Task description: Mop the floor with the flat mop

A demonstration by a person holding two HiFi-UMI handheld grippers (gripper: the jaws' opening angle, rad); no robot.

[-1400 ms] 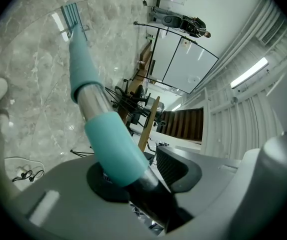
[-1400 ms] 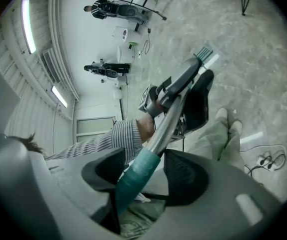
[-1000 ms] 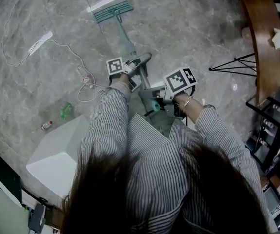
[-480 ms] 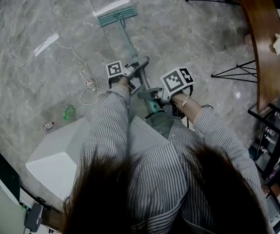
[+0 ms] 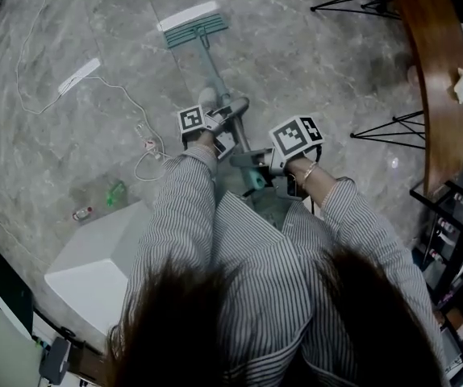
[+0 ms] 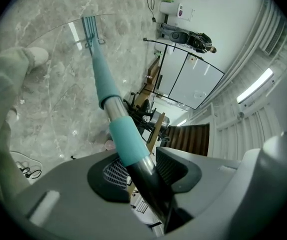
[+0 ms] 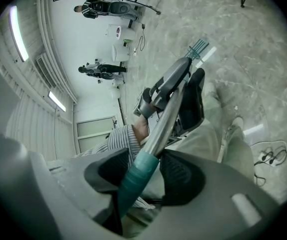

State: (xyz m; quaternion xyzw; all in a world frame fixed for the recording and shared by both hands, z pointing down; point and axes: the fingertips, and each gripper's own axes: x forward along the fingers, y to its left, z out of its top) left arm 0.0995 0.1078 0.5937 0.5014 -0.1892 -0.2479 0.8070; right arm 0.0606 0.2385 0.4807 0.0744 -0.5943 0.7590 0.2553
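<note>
The flat mop (image 5: 193, 25) rests on the marble floor (image 5: 312, 71) (a white cable (image 5: 148, 144) trails to its left).

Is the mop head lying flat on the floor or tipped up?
Flat: the mop head lies full-length on the floor, its handle slanting up from it.

We see a teal flat mop (image 5: 195, 31) at twelve o'clock, a grey marbled floor (image 5: 312, 79), a grey-and-white striped shirt (image 5: 248, 256)

Dim, fisheye-warped edges (some glare).
</note>
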